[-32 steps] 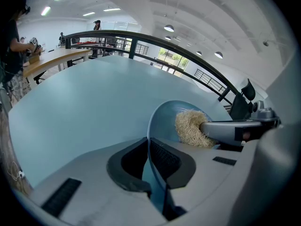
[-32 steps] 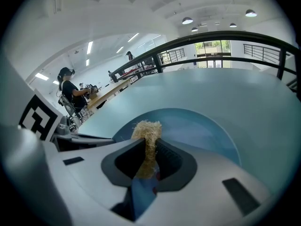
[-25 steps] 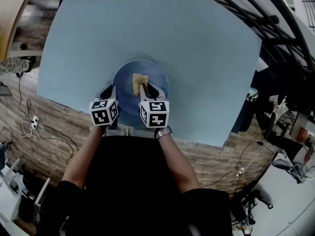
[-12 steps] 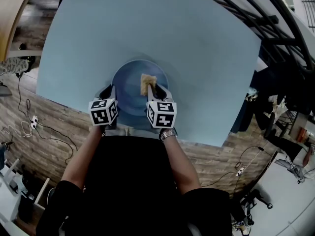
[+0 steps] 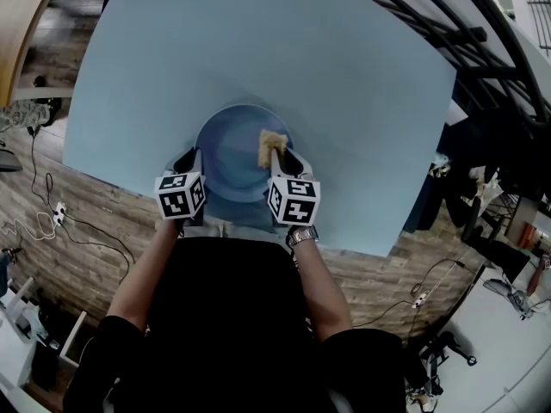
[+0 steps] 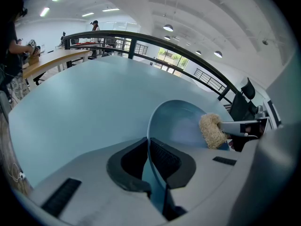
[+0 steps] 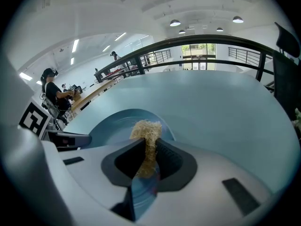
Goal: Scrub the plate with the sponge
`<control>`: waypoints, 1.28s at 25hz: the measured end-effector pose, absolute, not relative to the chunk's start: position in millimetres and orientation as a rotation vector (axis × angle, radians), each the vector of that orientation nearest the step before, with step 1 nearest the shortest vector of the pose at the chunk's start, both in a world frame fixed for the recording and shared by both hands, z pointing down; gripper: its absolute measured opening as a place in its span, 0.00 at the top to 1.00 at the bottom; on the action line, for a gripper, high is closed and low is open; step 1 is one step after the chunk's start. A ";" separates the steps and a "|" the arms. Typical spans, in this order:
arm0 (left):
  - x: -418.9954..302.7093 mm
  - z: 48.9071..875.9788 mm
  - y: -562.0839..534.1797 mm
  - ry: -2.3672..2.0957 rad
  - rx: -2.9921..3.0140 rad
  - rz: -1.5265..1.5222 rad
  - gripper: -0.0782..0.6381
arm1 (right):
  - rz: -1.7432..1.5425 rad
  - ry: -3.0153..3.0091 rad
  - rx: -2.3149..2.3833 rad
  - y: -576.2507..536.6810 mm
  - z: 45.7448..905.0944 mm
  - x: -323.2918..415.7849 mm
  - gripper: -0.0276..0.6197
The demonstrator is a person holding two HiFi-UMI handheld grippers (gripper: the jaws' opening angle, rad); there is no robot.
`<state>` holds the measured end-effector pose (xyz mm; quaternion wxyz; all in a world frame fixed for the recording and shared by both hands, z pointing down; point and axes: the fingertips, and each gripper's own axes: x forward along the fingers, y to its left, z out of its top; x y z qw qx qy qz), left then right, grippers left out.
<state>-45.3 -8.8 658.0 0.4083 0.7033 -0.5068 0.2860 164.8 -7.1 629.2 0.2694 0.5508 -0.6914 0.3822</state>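
Observation:
A round blue plate (image 5: 231, 149) lies on the light blue table near its front edge. My left gripper (image 5: 191, 163) is shut on the plate's near-left rim; the rim (image 6: 149, 145) runs edge-on between its jaws. My right gripper (image 5: 277, 151) is shut on a tan fibrous sponge (image 5: 272, 147), which rests on the right part of the plate. The sponge (image 7: 146, 135) sticks out from between the right jaws, over the plate (image 7: 113, 126). From the left gripper view the sponge (image 6: 211, 130) shows at the plate's right side.
The light blue table (image 5: 284, 67) spreads far beyond the plate. Its front edge (image 5: 362, 249) runs close to my body. A dark railing (image 7: 197, 41) stands past the table's far side. People work at a wooden desk (image 7: 89, 95) in the distance.
The right gripper has slid the sponge rightward across the plate, from near the middle to its right part. The left gripper and the plate have stayed in place.

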 end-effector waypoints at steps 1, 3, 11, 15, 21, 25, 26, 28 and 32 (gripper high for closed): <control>-45.2 658.0 -8.9 -1.277 1.773 0.721 0.88 | 1.028 -1.859 1.487 -6.8 629.1 167.0 0.85; -45.4 657.6 -8.9 -1.279 1.773 0.722 0.88 | 1.024 -1.850 1.495 -6.4 628.9 171.3 0.85; -44.7 656.4 -7.9 -1.282 1.772 0.712 0.88 | 1.021 -1.820 1.525 -4.3 627.3 185.7 0.85; -43.9 656.6 -7.6 -1.283 1.770 0.710 0.88 | 0.994 -1.817 1.515 -3.6 626.3 188.0 0.85; -43.4 656.7 -8.0 -1.282 1.770 0.712 0.88 | 0.970 -1.815 1.507 -1.3 619.3 189.6 0.85; -45.0 656.2 -8.3 -1.283 1.770 0.711 0.88 | 1.002 -1.849 1.531 -2.8 607.2 182.8 0.85; -44.7 656.1 -8.1 -1.284 1.768 0.710 0.88 | 1.014 -1.862 1.535 -3.6 604.0 180.7 0.85; -44.2 656.1 -7.3 -1.285 1.766 0.711 0.88 | 1.038 -1.891 1.532 -4.8 598.9 174.5 0.85; -42.6 656.4 -8.0 -1.288 1.766 0.712 0.88 | 1.063 -1.951 1.483 -6.4 595.9 154.5 0.85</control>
